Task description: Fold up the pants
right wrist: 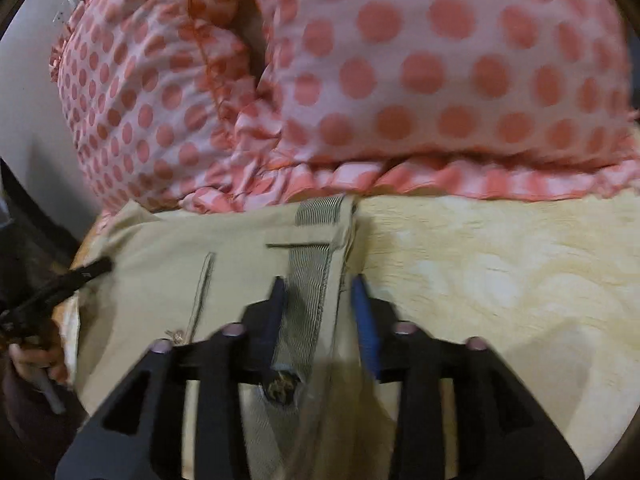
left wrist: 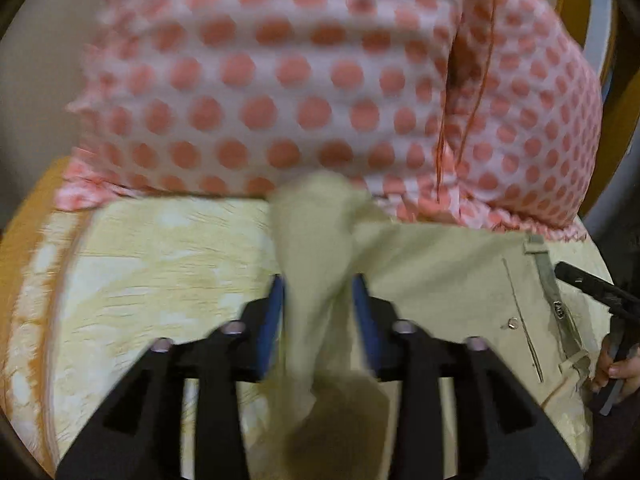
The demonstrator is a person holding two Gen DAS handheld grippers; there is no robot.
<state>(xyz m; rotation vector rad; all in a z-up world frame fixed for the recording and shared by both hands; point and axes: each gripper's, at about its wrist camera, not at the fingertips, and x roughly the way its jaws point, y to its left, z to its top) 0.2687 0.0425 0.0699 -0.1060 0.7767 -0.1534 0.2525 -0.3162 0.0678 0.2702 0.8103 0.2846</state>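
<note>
Beige pants (left wrist: 448,280) lie on a pale yellow bedspread (left wrist: 160,264). In the left wrist view a bunched fold of the pants (left wrist: 316,248) stands up between the blue fingers (left wrist: 274,316) of my left gripper (left wrist: 318,292), which are set a little apart around the cloth. In the right wrist view the pants (right wrist: 160,288) lie flat with the striped waistband lining (right wrist: 308,280) and a metal button (right wrist: 280,390) between the fingers of my right gripper (right wrist: 318,292). Those jaws also stand apart around the waistband edge. The other gripper shows at each view's edge (left wrist: 592,288) (right wrist: 68,280).
Two large pillows with pink polka dots (left wrist: 280,80) (right wrist: 400,60) lean against the back, close behind the pants. A wooden bed frame (left wrist: 24,224) edges the left side. The yellow bedspread (right wrist: 500,280) stretches to the right of the pants.
</note>
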